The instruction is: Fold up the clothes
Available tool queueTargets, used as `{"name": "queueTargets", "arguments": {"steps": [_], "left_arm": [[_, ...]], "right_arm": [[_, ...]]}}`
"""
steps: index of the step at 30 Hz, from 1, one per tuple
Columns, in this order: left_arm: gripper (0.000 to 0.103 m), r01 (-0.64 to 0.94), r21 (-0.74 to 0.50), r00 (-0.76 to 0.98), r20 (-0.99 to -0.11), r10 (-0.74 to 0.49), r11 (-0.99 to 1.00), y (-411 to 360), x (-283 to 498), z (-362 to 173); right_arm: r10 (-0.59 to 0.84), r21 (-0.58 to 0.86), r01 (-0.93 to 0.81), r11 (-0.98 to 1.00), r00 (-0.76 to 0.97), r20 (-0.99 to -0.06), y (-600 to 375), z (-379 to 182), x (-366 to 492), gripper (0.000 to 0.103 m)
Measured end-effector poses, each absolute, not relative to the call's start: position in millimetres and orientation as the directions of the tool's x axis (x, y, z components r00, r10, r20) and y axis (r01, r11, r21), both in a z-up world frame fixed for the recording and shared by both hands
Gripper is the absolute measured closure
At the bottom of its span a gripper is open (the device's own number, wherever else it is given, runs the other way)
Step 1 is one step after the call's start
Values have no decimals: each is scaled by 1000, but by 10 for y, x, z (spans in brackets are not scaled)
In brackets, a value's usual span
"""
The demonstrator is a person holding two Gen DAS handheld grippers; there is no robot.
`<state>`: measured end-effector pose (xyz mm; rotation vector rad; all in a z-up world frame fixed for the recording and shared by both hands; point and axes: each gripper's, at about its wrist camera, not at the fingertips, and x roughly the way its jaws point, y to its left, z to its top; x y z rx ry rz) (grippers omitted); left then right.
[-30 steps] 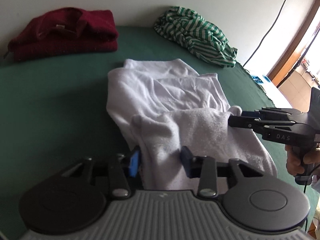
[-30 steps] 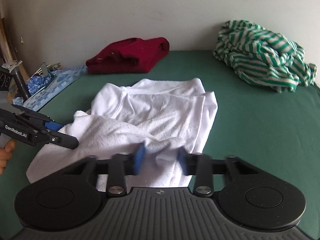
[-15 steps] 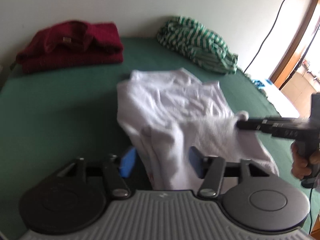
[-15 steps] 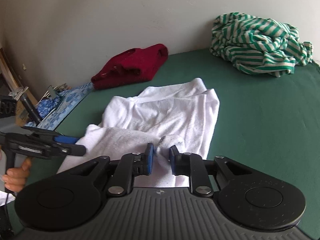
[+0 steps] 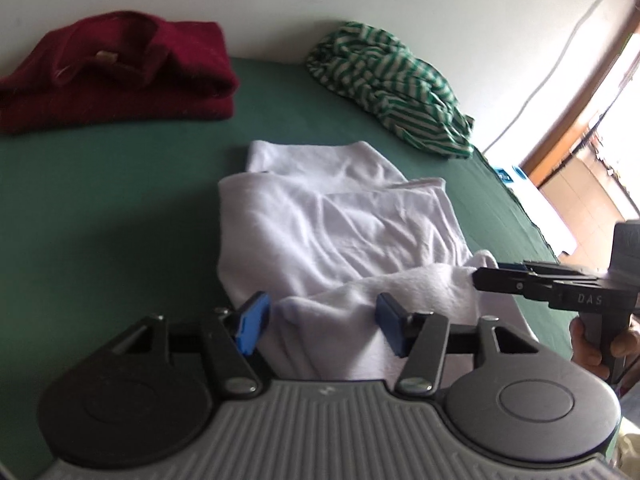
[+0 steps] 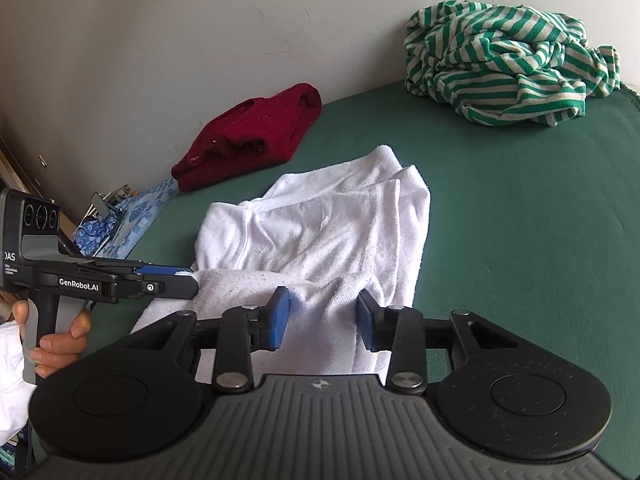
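Note:
A white garment [image 5: 340,232] lies partly folded on the green table cover [image 5: 100,220], its near edge doubled back toward me. My left gripper [image 5: 322,314] straddles that near fold; its jaws are closing, but the blue pads stand apart from the cloth. From the right wrist the white garment [image 6: 320,232] runs up the middle. My right gripper [image 6: 323,314] has a bunched ridge of cloth between its pads, which do not press on it; its jaws are opening. Each gripper shows in the other's view: the right gripper [image 5: 486,276] and the left gripper [image 6: 180,278] both sit at the fold's ends.
A folded dark red sweater [image 5: 116,76] lies at the back left by the wall. A crumpled green-and-white striped garment [image 5: 384,80] sits at the back right. A blue patterned item [image 6: 132,216] lies beyond the table's left edge. A bright doorway [image 5: 592,152] is at the right.
The right gripper pinched a corner of the white cloth half a second ago; its pads now stand apart. The left gripper's pads are wider than a second ago, and the lifted fold has sunk.

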<state>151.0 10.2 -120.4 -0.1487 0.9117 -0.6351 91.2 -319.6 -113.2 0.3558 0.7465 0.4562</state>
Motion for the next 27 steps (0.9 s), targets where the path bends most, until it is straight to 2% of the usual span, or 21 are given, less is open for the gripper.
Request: {"name": "queueTargets", "arguments": {"steps": [3,4,5,6,7,8,9,10,14,20,22,24,27], "left_arm": [[44,449,-390,439,-687,-579,804,124,1521,-1222],[49,454,-386,434,-692,-577,803,99,1518,-1228],[59,461,-377,432,-696,-574,803,69,1513,-1238],[63,466,-363,436,-699,-567,807,36,1503,-1239],[72,470,-348,447,-698,-559,811,12,1485,-1230],[83,468,-355,450,-692,-564,809,12,1474,-1218],[85,466,-364,452,-686,-571,806,15,1465,-1206],[88,462,-371,459,-677,-575,806,24,1447,-1185],[91,473,-346,479,-671,-566,810,4,1390,-1121],[91,452,-372,489,-656,-574,811,61,1373,-1035],[91,445,-345,488,-680,-547,826,10,1397,-1068],[91,444,-324,486,-697,-528,836,-35,1408,-1118],[91,430,-339,491,-690,-532,837,-12,1366,-1116]], "right_arm": [[518,478,-259,839,647,-560,-3198,-1164,933,63],[517,475,-259,841,644,-563,-3186,-1178,941,63],[513,463,-265,846,643,-569,-3168,-1186,946,64],[508,452,-270,850,645,-571,-3155,-1182,949,71],[506,449,-271,852,646,-572,-3155,-1171,951,75],[504,445,-272,853,646,-573,-3154,-1160,953,84],[505,444,-273,853,646,-572,-3154,-1148,952,91],[508,447,-275,851,646,-570,-3155,-1132,943,92],[505,436,-284,854,653,-564,-3149,-1066,916,93],[512,456,-278,845,665,-544,-3173,-991,884,93],[495,436,-273,858,666,-558,-3149,-990,893,92],[487,439,-252,862,650,-583,-3149,-1025,941,87],[484,453,-230,861,642,-594,-3183,-1038,937,91]]}}
